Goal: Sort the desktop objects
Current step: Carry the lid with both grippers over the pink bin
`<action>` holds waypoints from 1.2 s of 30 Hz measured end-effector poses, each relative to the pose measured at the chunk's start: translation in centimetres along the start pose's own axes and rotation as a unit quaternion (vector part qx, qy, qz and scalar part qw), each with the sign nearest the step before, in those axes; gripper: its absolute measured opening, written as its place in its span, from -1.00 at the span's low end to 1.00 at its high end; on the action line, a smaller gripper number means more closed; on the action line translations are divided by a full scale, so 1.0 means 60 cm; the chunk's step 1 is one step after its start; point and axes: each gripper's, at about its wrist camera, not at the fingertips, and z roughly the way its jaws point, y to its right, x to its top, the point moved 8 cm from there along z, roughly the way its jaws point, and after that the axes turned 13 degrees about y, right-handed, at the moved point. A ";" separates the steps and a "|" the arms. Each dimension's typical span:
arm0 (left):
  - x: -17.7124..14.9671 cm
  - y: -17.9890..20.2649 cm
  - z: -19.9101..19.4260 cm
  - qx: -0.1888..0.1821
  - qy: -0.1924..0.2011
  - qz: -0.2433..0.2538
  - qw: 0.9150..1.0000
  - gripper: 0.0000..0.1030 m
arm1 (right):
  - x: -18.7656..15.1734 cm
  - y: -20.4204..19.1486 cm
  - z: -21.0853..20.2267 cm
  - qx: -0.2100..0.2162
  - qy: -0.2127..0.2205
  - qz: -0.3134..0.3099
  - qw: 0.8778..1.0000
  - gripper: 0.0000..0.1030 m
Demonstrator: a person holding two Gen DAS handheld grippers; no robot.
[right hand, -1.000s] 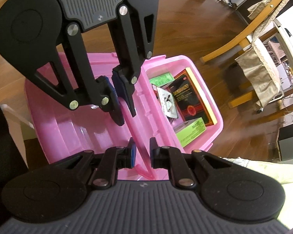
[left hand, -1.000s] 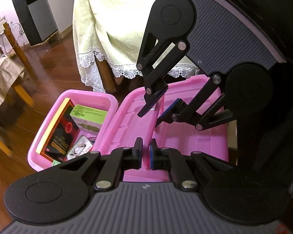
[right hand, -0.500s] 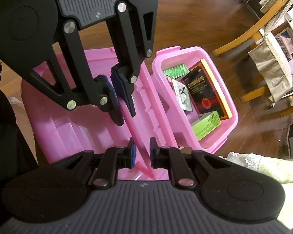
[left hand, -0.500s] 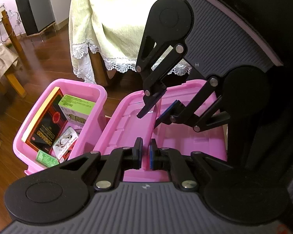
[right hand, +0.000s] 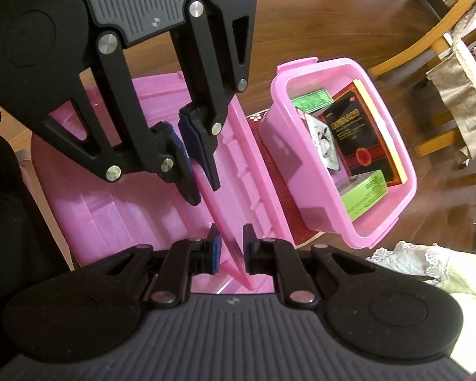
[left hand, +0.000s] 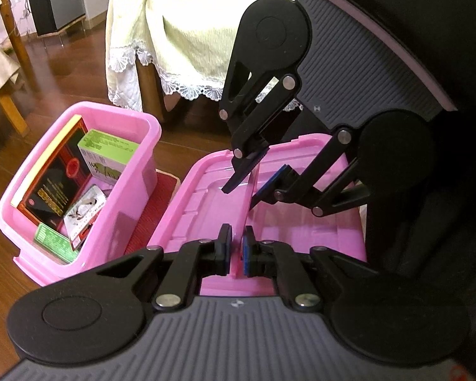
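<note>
A pink lid hangs tilted between my two grippers, held at opposite edges. My left gripper is shut on its near rim. My right gripper is shut on the far rim. Beside the lid stands the open pink box. Inside it are a black and red book, a green carton, a silver card pack and a flat green packet.
The box rests on a red mat above a dark wooden floor. A table under a cream lace cloth stands close behind. A wooden chair with a bag is off to one side.
Both grippers have carried the lid sideways away from the box, so the red mat now shows between them. The box looks nearer in the left wrist view. Both grips are unchanged.
</note>
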 end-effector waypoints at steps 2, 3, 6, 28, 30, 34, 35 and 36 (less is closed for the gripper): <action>-0.002 -0.001 0.002 -0.001 -0.001 -0.003 1.000 -0.91 | 0.000 -0.001 0.002 0.002 -0.001 -0.001 1.000 -0.80; -0.003 -0.001 0.003 -0.002 -0.002 -0.004 1.000 -0.91 | 0.000 -0.001 0.003 0.003 -0.001 -0.001 1.000 -0.80; -0.004 -0.002 0.004 -0.001 -0.003 -0.005 1.000 -0.91 | 0.000 -0.001 0.003 0.004 -0.001 -0.001 1.000 -0.80; 0.016 -0.003 -0.009 0.013 0.002 0.010 1.000 -0.91 | 0.005 0.013 -0.004 -0.017 0.011 -0.001 1.000 -0.80; 0.020 -0.005 -0.011 0.015 0.004 0.012 1.000 -0.91 | 0.007 0.015 -0.006 -0.021 0.012 -0.001 1.000 -0.80; 0.028 -0.008 -0.016 0.021 0.009 0.017 1.000 -0.91 | 0.011 0.022 -0.012 -0.031 0.014 -0.007 0.999 -0.80; 0.030 -0.008 -0.017 0.022 0.010 0.019 1.000 -0.91 | 0.012 0.023 -0.014 -0.033 0.015 -0.008 0.999 -0.80; 0.032 -0.009 -0.019 0.024 0.011 0.020 0.999 -0.91 | 0.012 0.025 -0.015 -0.035 0.016 -0.008 0.999 -0.80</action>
